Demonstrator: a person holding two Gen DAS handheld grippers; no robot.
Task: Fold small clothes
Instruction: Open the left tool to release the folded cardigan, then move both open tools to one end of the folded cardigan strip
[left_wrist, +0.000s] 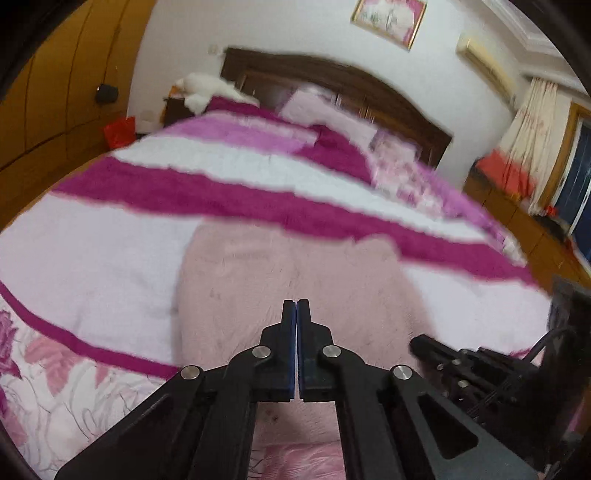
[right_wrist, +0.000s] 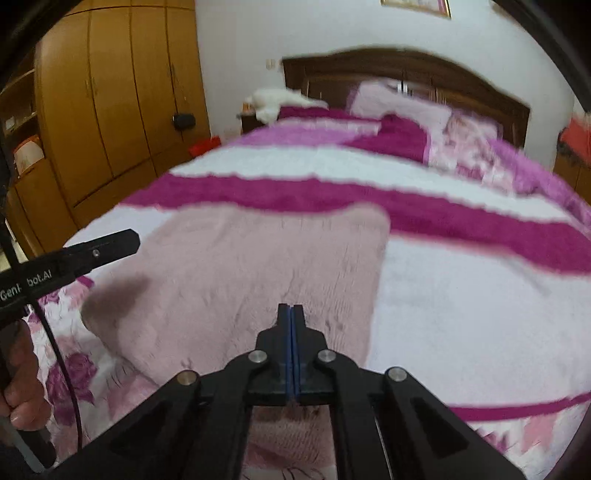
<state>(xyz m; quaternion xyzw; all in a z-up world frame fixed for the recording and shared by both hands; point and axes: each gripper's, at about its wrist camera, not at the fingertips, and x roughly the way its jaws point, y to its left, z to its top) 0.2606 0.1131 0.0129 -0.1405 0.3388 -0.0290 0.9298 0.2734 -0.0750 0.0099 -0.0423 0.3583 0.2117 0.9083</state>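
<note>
Your left gripper (left_wrist: 297, 304): jaws pressed together, empty | your right gripper (right_wrist: 291, 309): same; both above pink garment (right_wrist: 258, 266) | flat on striped blanket (right_wrist: 461, 314)

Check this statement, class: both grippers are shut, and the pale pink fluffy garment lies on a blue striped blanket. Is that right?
Not quite. The blanket is striped magenta and white, not blue, as the right wrist view shows. The rest holds: the left gripper and right gripper are shut, and the pale pink fluffy garment lies on it.

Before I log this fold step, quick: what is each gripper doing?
Left gripper: closed, nothing between its pads, above the pink garment.
Right gripper: closed, holding nothing.
</note>
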